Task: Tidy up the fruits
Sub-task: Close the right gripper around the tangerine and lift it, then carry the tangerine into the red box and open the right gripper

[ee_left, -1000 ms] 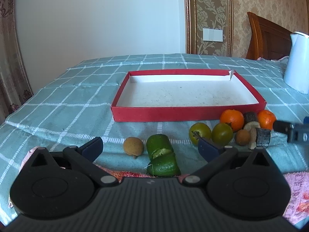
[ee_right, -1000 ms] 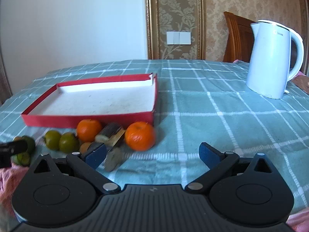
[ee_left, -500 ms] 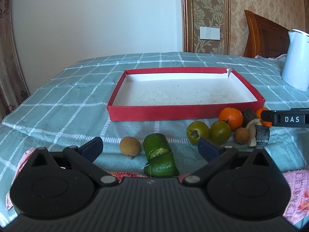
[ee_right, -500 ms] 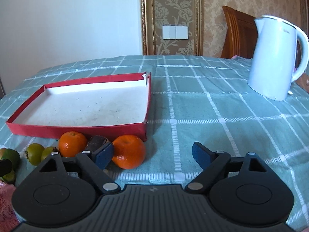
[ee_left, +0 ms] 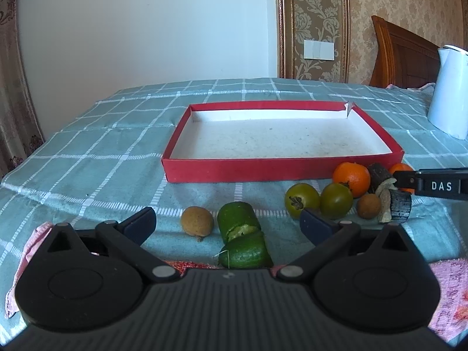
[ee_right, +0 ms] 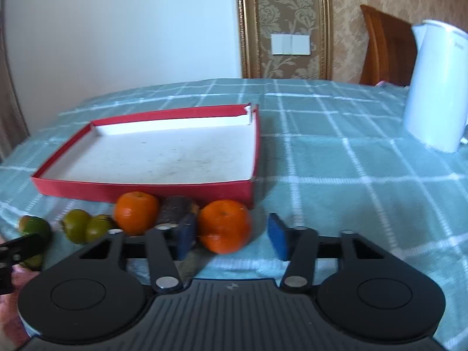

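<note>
An empty red tray (ee_left: 280, 172) (ee_right: 146, 188) lies on the teal checked cloth. In front of it lie a brown round fruit (ee_left: 196, 220), two green cucumber pieces (ee_left: 239, 225), two green round fruits (ee_left: 318, 199) (ee_right: 84, 228), two oranges (ee_left: 351, 177) (ee_right: 223, 225) (ee_right: 136, 212), a small brown fruit (ee_left: 368, 206) and dark bark-like chunks (ee_left: 395, 201) (ee_right: 177, 206). My left gripper (ee_left: 226, 223) is open around the cucumber and brown fruit, not touching. My right gripper (ee_right: 231, 235) is open with the right orange between its fingers; its left pad (ee_right: 185, 235) is close to the orange.
A white kettle (ee_left: 450, 93) (ee_right: 438, 87) stands at the right back. A pink towel (ee_left: 450, 289) lies at the near edge. A wooden headboard (ee_left: 403, 55) and wall stand behind the table.
My right gripper has moved forward and down around the right orange, and its fingers have narrowed. My left gripper has barely moved.
</note>
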The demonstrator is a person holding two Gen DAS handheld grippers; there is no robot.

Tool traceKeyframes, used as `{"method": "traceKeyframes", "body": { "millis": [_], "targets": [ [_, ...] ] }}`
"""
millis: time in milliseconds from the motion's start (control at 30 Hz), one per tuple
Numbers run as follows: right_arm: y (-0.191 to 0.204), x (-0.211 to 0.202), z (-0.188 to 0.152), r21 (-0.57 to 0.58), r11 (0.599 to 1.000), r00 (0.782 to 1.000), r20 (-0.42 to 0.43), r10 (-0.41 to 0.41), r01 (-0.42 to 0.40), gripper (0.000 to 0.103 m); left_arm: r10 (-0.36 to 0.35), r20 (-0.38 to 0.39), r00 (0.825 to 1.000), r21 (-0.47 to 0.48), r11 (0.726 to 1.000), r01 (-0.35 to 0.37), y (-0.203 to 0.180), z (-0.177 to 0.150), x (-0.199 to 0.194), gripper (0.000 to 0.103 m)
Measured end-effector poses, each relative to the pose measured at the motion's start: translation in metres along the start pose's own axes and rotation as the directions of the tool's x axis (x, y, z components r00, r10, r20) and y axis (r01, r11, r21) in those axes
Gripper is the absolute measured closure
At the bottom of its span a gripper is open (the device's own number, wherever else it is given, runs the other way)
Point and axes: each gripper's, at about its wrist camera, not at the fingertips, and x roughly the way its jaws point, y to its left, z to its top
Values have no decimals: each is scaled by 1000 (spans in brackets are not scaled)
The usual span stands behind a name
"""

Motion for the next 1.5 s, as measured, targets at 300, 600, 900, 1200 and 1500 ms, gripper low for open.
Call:
{"method": "traceKeyframes", "body": {
  "millis": [300,600,900,1200,1500],
  "targets": [
    [0,0,2,-15,1000,1000,-14,12,-12,57,-14,6,1000,-2,1000,14,1,-1,0,0],
    [-2,-3,-2,30,999,1000,8,21,-21,64,-18,4,1000,-14,1000,18,5,-3,1,0],
    [-8,-19,9,58,998,998,64,20,-24,64,-23,19,1000,-9,1000,24,4,-5,1,0],
    [10,1,48,-30,999,993,117,15,-11,64,-44,57,997,-5,999,45,2,-9,-2,0],
    [23,57,63,-93,995,998,60,-27,33,64,-44,51,998,-4,999,44,4,-9,6,0]
  ]
}}
